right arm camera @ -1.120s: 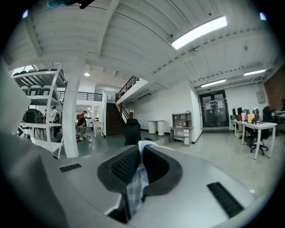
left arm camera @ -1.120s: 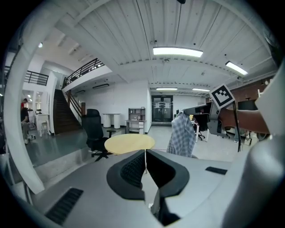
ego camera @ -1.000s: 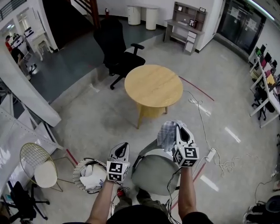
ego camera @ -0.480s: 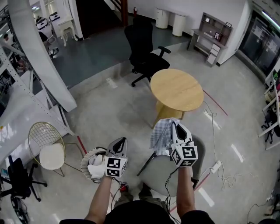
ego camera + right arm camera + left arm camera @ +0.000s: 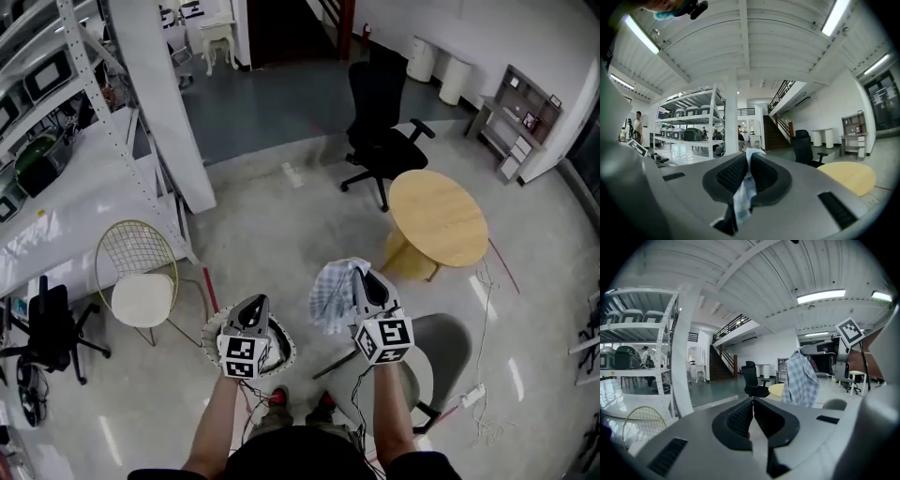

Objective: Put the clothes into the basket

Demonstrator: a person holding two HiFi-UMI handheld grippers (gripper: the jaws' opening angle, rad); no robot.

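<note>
In the head view my right gripper (image 5: 364, 279) is shut on a blue-and-white checked cloth (image 5: 330, 292), which hangs from the jaws above the floor. The right gripper view shows the cloth (image 5: 742, 193) pinched between the two pads, at my right gripper (image 5: 749, 161). My left gripper (image 5: 253, 309) is shut and holds nothing; it hovers over the round woven basket (image 5: 284, 340), which lies on the floor and is mostly hidden beneath it. In the left gripper view my left gripper (image 5: 752, 406) has its jaws together, and the hanging cloth (image 5: 801, 380) shows to the right.
A grey chair (image 5: 445, 349) stands just right of me. A round wooden table (image 5: 439, 220) and a black office chair (image 5: 380, 131) lie further ahead. To the left are a wire chair with a white seat (image 5: 141, 295), a white pillar (image 5: 164, 112) and metal shelving (image 5: 47, 94).
Both grippers have swung left across the room, away from the grey chair. The left gripper, beside the basket before, is now over it. The cloth stays held in the right gripper.
</note>
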